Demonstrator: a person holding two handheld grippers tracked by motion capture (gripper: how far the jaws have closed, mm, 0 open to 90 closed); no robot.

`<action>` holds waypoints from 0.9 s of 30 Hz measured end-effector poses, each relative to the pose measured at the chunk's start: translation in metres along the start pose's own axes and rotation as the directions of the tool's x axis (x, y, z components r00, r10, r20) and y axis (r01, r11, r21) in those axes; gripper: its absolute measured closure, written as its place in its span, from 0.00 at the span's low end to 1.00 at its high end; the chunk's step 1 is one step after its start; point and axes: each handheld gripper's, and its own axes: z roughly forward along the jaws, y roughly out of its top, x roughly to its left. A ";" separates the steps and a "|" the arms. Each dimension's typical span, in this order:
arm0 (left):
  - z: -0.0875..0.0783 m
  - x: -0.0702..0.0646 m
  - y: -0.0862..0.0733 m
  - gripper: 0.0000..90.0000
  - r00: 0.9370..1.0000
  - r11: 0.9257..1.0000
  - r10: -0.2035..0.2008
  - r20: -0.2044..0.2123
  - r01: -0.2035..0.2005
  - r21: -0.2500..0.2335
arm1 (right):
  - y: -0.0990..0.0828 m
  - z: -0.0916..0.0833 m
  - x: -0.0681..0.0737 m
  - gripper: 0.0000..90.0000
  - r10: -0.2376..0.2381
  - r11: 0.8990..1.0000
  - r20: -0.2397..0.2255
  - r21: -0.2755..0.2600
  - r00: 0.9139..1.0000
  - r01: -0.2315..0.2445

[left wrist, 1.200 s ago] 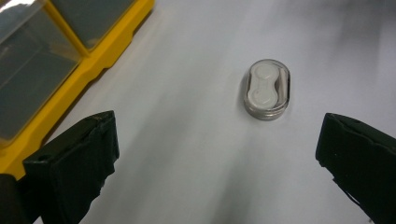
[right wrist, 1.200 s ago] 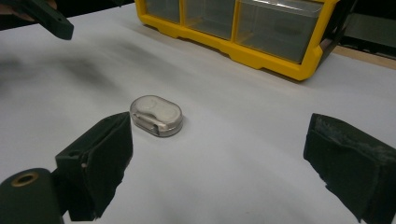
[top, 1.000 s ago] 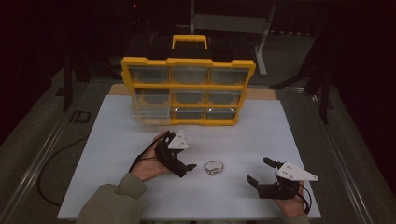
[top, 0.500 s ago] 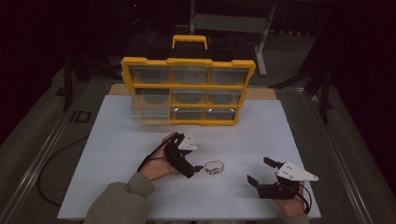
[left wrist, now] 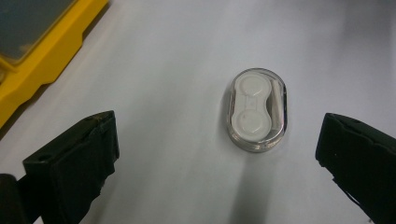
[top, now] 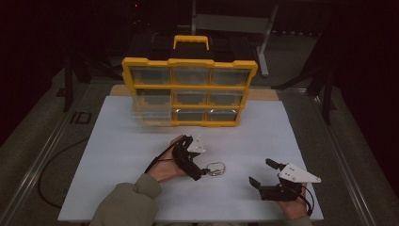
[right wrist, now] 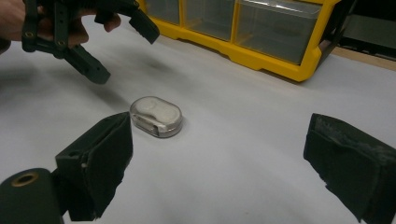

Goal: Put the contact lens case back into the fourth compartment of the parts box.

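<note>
The case (left wrist: 257, 109) lies flat on the white table (top: 117, 160) between the left claw's (left wrist: 219, 154) spread jaws — small, hard, likely light and slick; best gripped across its narrow sides.

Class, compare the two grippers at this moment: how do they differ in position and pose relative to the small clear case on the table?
1. The left gripper hovers right at the small clear case; the right gripper sits well off to its side.
2. The left gripper looks down on the case from above, which lies between its jaws in its own view; the right gripper views it low, from the side.
Shared: both are open and hold nothing.
</note>
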 end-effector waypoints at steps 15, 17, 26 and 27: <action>0.021 -0.002 0.002 0.01 0.999 0.999 0.007 0.040 -0.009 0.035 | 0.000 0.000 0.000 0.09 0.003 1.000 -0.001 0.001 1.000 -0.003; 0.024 -0.002 0.003 0.02 0.999 0.999 0.006 0.047 -0.008 0.042 | 0.000 0.000 0.000 0.09 0.002 1.000 0.000 0.001 1.000 -0.002; 0.035 -0.006 0.003 0.14 0.997 0.998 0.000 0.071 -0.005 0.070 | 0.000 0.000 0.000 0.09 0.002 1.000 -0.001 0.000 1.000 -0.002; 0.036 -0.007 0.003 0.16 0.998 0.997 0.007 0.065 -0.012 0.071 | 0.000 0.000 0.000 0.09 0.001 1.000 0.000 0.001 1.000 -0.001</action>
